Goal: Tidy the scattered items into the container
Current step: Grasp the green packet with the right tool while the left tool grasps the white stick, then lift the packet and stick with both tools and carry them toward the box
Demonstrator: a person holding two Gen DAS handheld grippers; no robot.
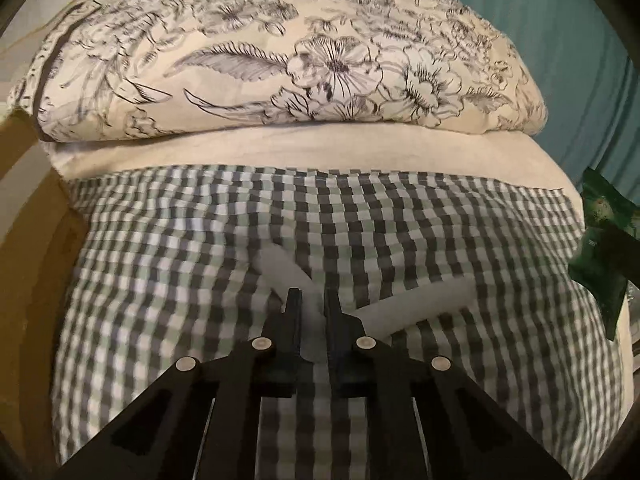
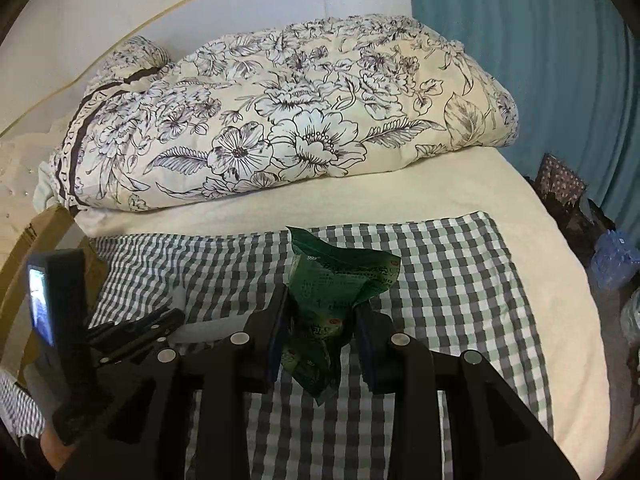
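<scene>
**Both grippers loaded up over the checked cloth**

So here's the scene on the bed. The right gripper (image 2: 320, 312) has its two fingers pinched onto a crumpled green packet (image 2: 340, 280), which sticks up out of the jaws toward 12 o'clock with a bit dangling below them. It's held above the grey and green checked cloth (image 2: 460, 280) that covers the near half of the cream mattress (image 2: 480, 184).

The left gripper (image 1: 311, 300) is nearly closed around a whitish translucent tube-like thing (image 1: 280, 268). The tube pokes out past the fingertips toward 11 o'clock. That view is blurry, so I can't say exactly what the object is. Another pale flat piece (image 1: 420, 308) lies on the cloth just beside the fingers, at about 2 o'clock from them.

From the left camera you can catch the green packet again at the 3 o'clock edge of the frame. From the right camera the left gripper shows up at 9 o'clock, low over the cloth.

Beyond the cloth, at 12 o'clock, there's a rolled-up floral duvet (image 2: 280, 120) against the wall. A teal curtain (image 2: 520, 40) hangs at 1 to 2 o'clock. I can't spot the container in either view.
</scene>
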